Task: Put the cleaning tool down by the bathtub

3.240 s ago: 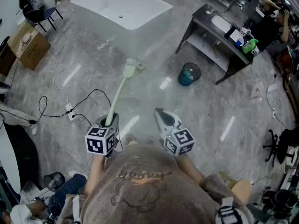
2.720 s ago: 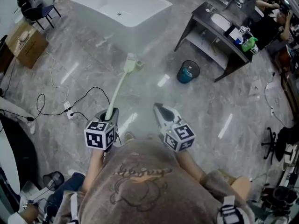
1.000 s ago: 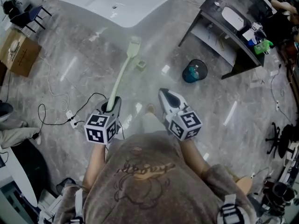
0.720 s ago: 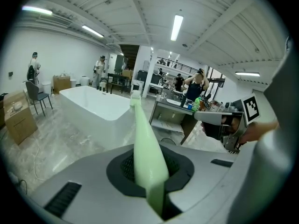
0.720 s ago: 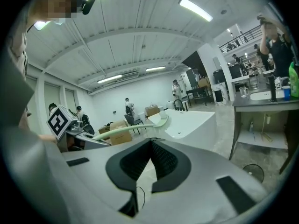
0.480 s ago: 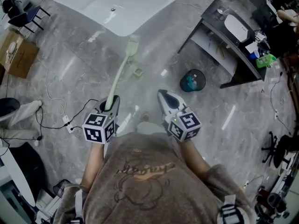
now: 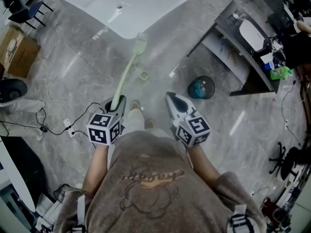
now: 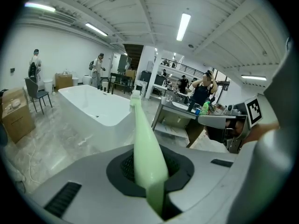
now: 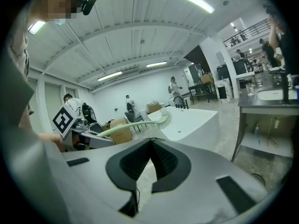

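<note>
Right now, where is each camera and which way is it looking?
Head view: on the person's head, looking down at floor, bathtub, shirt, left tool and right tool.
Left gripper view: on the left tool, looking along the green brush it clamps.
Right gripper view: on the right tool, jaws shut, facing the bathtub.
Shared: bathtub and green brush.

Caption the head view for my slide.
Left gripper points a long green brush at the white bathtub; right gripper empty.
</note>
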{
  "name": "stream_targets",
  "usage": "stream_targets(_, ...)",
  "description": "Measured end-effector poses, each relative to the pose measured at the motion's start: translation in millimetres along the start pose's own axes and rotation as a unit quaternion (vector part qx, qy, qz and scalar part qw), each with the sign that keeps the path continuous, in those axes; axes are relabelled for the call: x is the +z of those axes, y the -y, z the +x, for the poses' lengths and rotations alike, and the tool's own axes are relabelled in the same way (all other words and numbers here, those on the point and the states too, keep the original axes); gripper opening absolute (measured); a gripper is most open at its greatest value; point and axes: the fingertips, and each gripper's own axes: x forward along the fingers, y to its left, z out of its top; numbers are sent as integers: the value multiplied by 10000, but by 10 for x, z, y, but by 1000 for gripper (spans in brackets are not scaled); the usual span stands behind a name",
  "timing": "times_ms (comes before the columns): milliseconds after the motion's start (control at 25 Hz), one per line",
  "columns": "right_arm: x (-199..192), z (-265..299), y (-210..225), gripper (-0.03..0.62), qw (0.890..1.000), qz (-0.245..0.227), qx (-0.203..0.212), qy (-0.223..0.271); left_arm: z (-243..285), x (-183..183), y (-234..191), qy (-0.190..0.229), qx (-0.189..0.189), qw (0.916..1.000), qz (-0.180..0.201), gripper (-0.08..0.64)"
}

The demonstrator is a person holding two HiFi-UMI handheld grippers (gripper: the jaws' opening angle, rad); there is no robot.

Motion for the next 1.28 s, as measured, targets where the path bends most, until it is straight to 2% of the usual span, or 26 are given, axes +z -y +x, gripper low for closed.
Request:
stream_targets(280, 146, 239, 276, -2, 9996, 98, -245, 90, 397, 162, -192, -105, -205, 9996, 142, 20)
stream_targets(800, 321, 1023, 711, -2, 9985, 395, -324, 198, 1123, 376, -608, -437, -343, 9983, 175, 20)
stream_targets(1280, 184, 1703, 1200, -2, 9968, 609, -515, 86, 1842, 368, -952, -671, -535, 9961, 224, 20)
